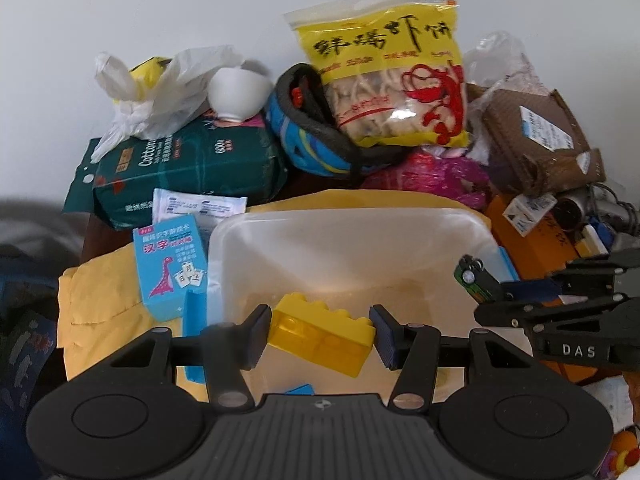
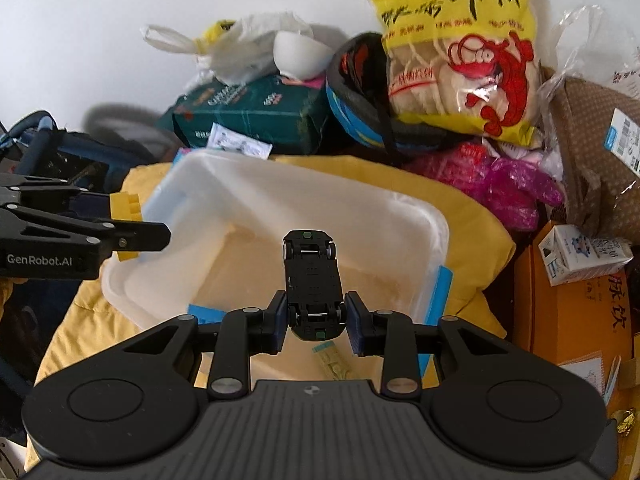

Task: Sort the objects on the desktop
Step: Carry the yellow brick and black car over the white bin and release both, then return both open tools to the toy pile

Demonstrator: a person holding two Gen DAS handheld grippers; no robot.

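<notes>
My left gripper [image 1: 320, 334] is shut on a yellow toy brick [image 1: 322, 334] and holds it over the near part of a clear plastic bin [image 1: 344, 220]. It also shows in the right wrist view [image 2: 124, 232] at the bin's left rim [image 2: 132, 280]. My right gripper [image 2: 316, 318] is shut on a black toy car [image 2: 312, 276], underside up, over the bin's near right side. The car also shows in the left wrist view [image 1: 474, 276] at the bin's right edge.
The bin sits on a yellow cloth [image 1: 100, 300]. Behind it lie a green cotton pack [image 1: 188, 172], a white bowl [image 1: 240, 92], a blue helmet [image 1: 308, 140], a yellow snack bag [image 1: 388, 80] and a pink bag [image 2: 512, 188]. A blue card box [image 1: 168, 264] lies left, an orange box [image 2: 572, 308] right.
</notes>
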